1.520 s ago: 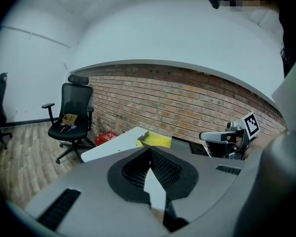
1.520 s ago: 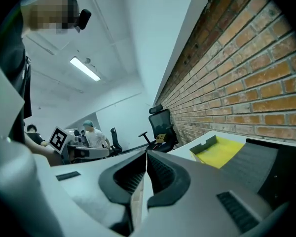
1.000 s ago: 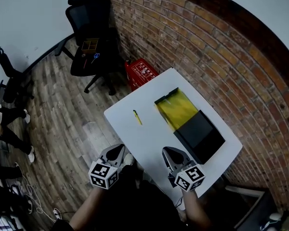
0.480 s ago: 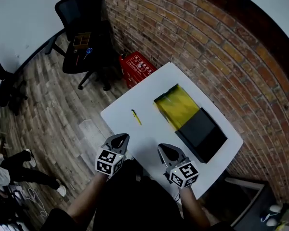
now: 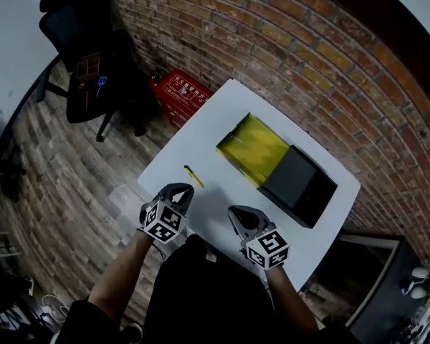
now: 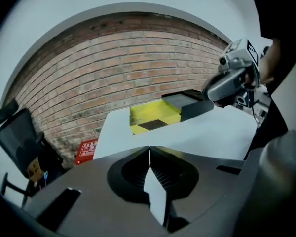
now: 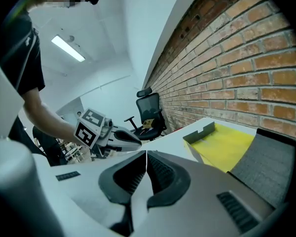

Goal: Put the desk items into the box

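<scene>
As far as I can judge, nothing is packed yet. The yellow pen point(image 5: 193, 176) lies on the table point(image 5: 222, 113) near its left edge, well apart from the yellow box point(image 5: 252, 143) by the right edge. My left gripper point(image 5: 178, 190) and right gripper point(image 5: 238, 212) hover over the near edge, jaws pressed together, empty. The box's dark half point(image 5: 299, 185) hides whatever is under it, and the pen is too small to read.

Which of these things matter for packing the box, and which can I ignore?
For the job: yellow pen, open yellow box, its black cover.
Just lying about: red crate beside the table, black office chair with small things on its seat.
</scene>
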The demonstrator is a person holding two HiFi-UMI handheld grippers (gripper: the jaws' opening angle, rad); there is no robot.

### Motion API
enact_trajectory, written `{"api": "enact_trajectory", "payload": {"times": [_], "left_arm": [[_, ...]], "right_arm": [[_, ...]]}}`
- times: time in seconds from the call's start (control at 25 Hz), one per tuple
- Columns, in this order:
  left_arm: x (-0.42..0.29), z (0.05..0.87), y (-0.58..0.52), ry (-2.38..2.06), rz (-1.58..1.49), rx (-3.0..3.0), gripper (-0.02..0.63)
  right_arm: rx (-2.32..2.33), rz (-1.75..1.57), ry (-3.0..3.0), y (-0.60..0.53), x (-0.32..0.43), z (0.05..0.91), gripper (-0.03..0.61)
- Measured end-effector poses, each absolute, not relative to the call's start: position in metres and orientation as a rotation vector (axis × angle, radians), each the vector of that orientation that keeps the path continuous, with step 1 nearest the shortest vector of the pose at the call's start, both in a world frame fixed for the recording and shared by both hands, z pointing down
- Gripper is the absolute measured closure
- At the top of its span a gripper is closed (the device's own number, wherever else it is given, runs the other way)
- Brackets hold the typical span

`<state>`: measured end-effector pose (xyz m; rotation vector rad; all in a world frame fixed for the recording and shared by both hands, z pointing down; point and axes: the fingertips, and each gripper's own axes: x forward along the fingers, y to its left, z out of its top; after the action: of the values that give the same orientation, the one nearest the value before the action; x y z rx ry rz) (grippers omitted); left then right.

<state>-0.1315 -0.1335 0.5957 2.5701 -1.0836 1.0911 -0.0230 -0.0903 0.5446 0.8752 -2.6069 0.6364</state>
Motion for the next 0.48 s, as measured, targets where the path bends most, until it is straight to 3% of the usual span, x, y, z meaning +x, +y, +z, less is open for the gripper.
{"api": "enact_trajectory", "payload": {"times": [0.48], "left_arm": [[-0.123, 0.651, -0.158, -0.362, 1.633, 2.872, 0.598]], "right_arm": [[0.839, 0.641, -2.400, -0.109, -0.069, 0.601, 0.555]]}}
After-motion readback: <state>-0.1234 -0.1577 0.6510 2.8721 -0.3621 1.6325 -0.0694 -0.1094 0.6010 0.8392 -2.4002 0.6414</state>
